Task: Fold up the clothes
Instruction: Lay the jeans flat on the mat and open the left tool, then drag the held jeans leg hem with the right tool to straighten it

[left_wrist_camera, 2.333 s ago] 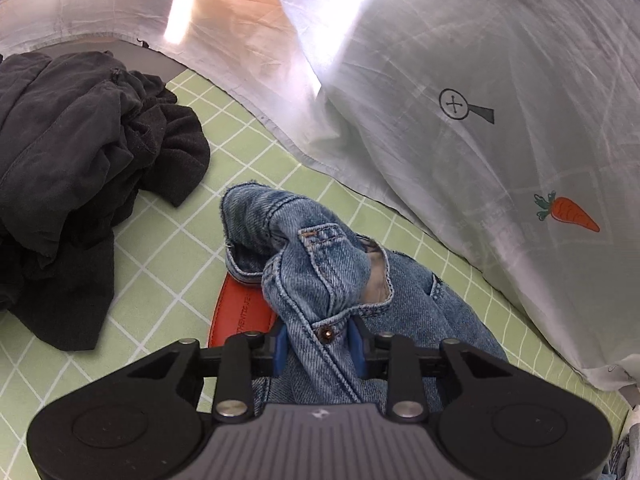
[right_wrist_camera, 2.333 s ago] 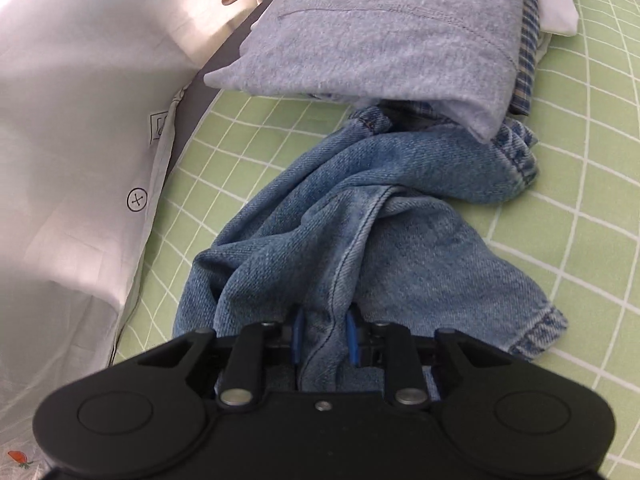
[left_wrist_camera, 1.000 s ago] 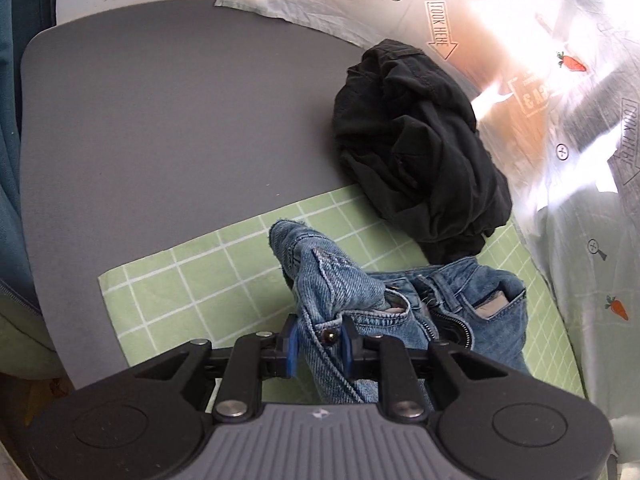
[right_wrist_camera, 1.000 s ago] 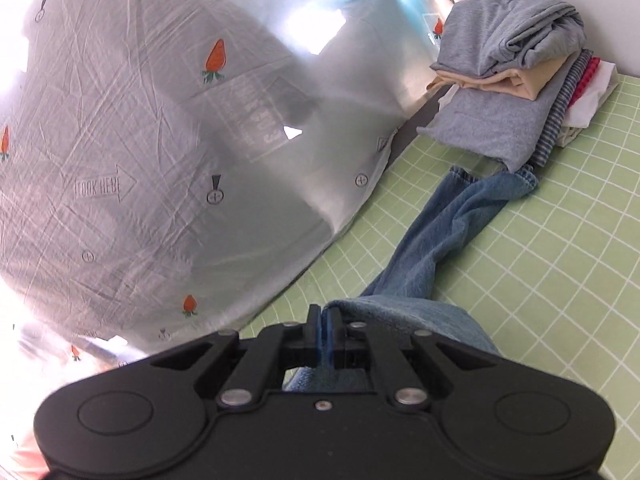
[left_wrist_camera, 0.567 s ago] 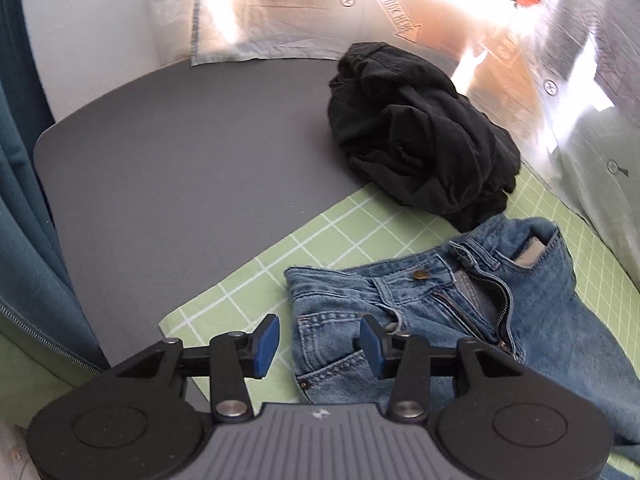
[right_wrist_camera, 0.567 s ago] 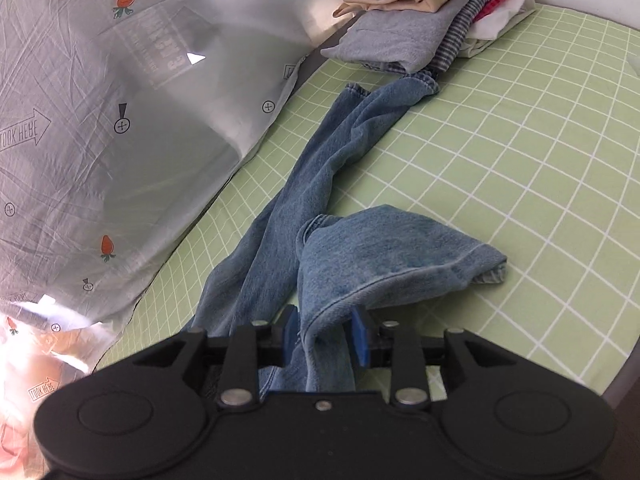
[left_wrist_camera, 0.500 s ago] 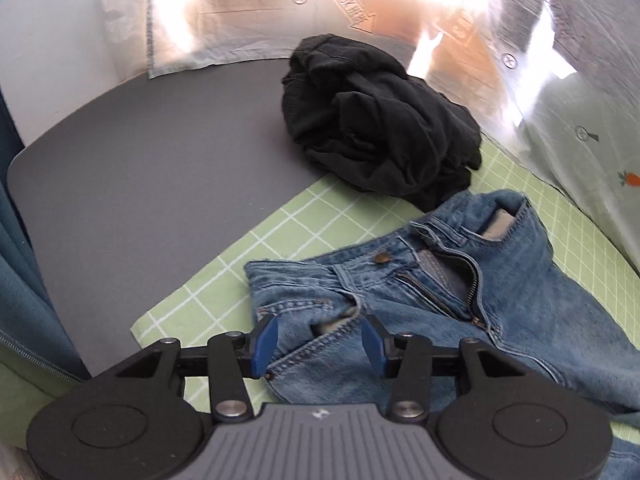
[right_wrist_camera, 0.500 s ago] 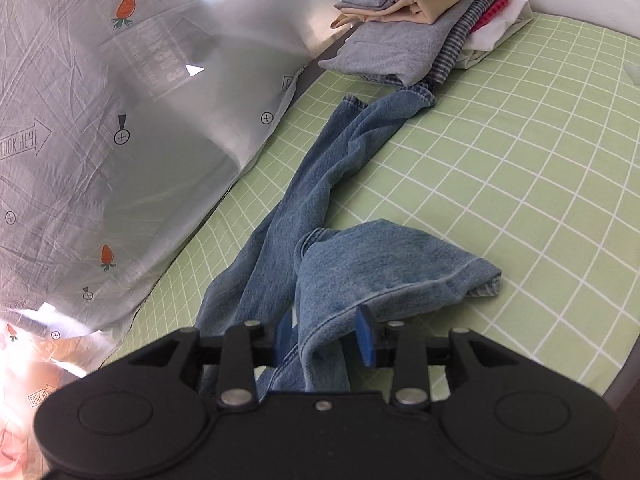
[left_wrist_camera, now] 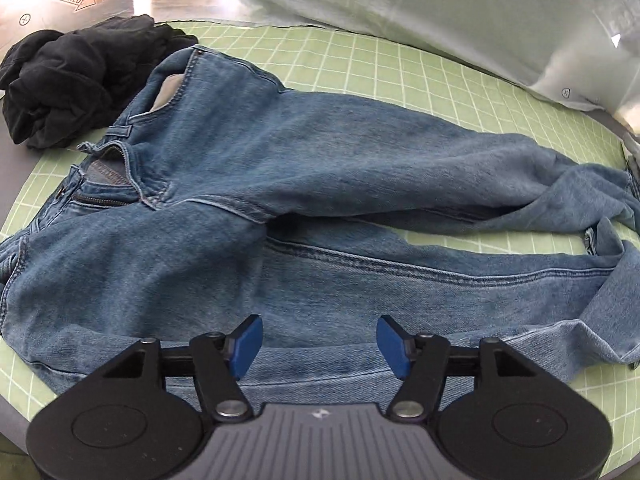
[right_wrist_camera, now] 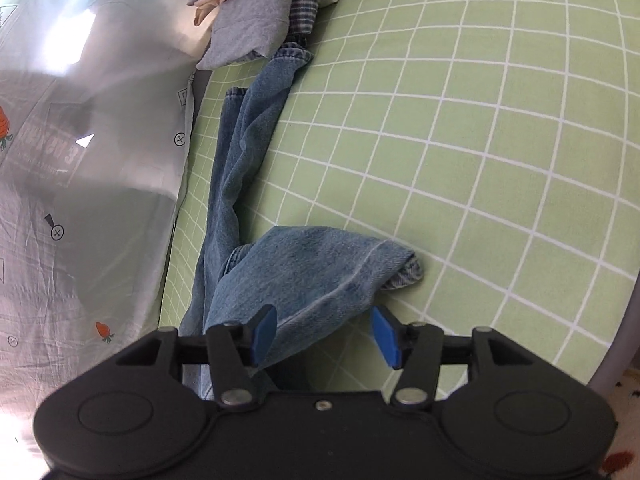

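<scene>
Denim jeans (left_wrist_camera: 304, 168) lie spread on green grid mat (right_wrist_camera: 460, 128), 1 leg end doubled back. Left gripper (left_wrist_camera: 319, 346) and right gripper (right_wrist_camera: 324, 334) both splayed, holding nothing. Cloth judged heavy, limp, grippy; best pinched at waistband or hems.

The jeans (left_wrist_camera: 320, 184) run off the left and right edges of the left view, so the hems do not show there. The left gripper (left_wrist_camera: 319, 346) body hides the near part of the cloth. In the right view, the right gripper (right_wrist_camera: 323, 334) covers the near end of the jeans leg. The far leg end goes under the pile (right_wrist_camera: 256, 12), and the top edge cuts the pile off. The black clothes (left_wrist_camera: 68, 84) are cut by the left edge.
</scene>
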